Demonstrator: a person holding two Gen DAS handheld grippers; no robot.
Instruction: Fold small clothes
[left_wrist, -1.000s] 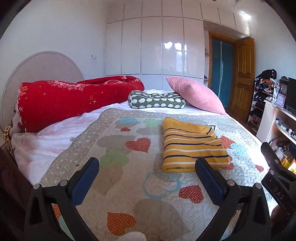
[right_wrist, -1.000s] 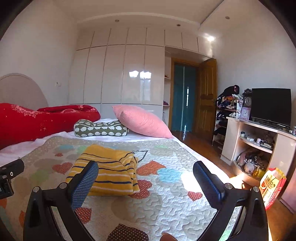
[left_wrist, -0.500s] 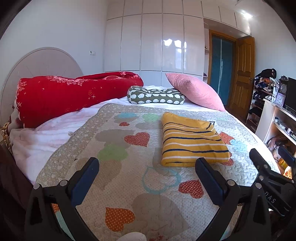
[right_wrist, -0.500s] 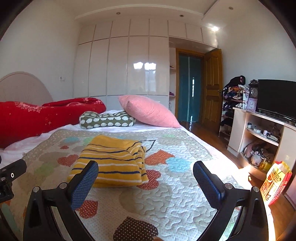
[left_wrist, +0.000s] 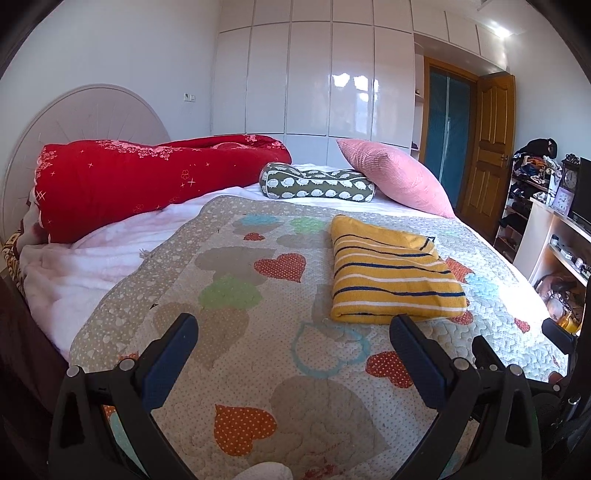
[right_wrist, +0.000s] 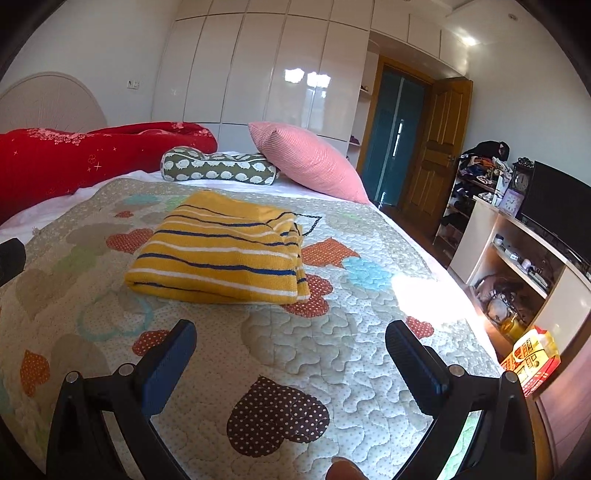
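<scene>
A yellow sweater with navy and white stripes (left_wrist: 391, 273) lies folded into a neat rectangle on the heart-patterned quilt (left_wrist: 236, 295); it also shows in the right wrist view (right_wrist: 221, 251). My left gripper (left_wrist: 291, 332) is open and empty, held above the quilt short of the sweater's near edge. My right gripper (right_wrist: 290, 332) is open and empty, also held short of the sweater, which lies ahead and to its left. The right gripper's body shows at the left view's right edge (left_wrist: 517, 369).
A rolled red blanket (left_wrist: 147, 177), a green patterned bolster (left_wrist: 317, 182) and a pink pillow (left_wrist: 399, 177) lie at the head of the bed. A white TV shelf (right_wrist: 524, 251) stands right of the bed, with an orange carton (right_wrist: 532, 354) on the floor.
Both grippers have tilted down and drawn back a little, so the sweater sits lower and larger in the views. Both stay open and empty. The sweater has not moved.
</scene>
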